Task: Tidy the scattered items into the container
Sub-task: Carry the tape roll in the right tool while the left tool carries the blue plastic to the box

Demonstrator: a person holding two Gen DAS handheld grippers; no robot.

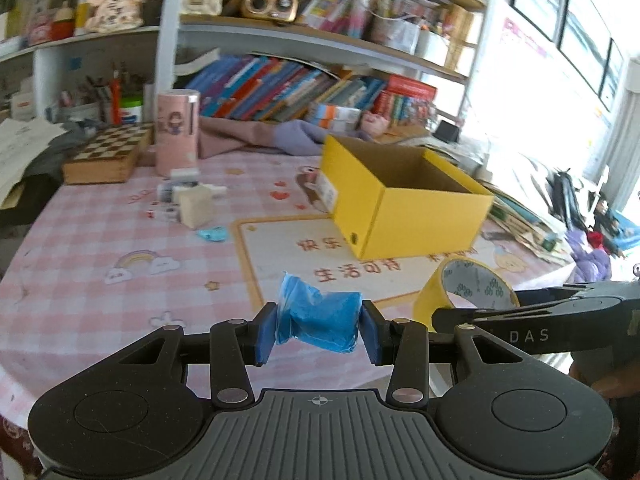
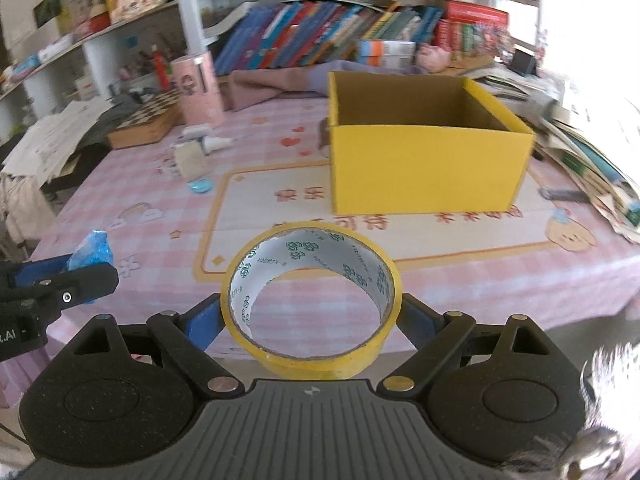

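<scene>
Blue pads of the left gripper point(image 1: 319, 330) press on either side of a crumpled blue plastic packet point(image 1: 318, 320), the jaws partly closed and the packet held clear above the tablecloth. Just to its right, the right gripper point(image 2: 311, 320) stands wide, its blue pads clamped against the outer rim of a yellow tape roll point(image 2: 311, 294), which sits upright between them with its printed white core facing the camera. Both grippers hover over the near part of a pink checked tablecloth point(image 1: 100, 232) bearing a printed panel with red characters. Beyond them stands the yellow cardboard box point(image 2: 424, 160), open at the top, its brown inside showing nothing. Farther left on the cloth lie a small blue scrap point(image 1: 212, 234), a pale block point(image 1: 196, 204) among small bits, a pink cylindrical case point(image 1: 177, 132) and a chessboard box point(image 1: 108, 154). Crowded bookshelves point(image 1: 280, 88) rise behind.
</scene>
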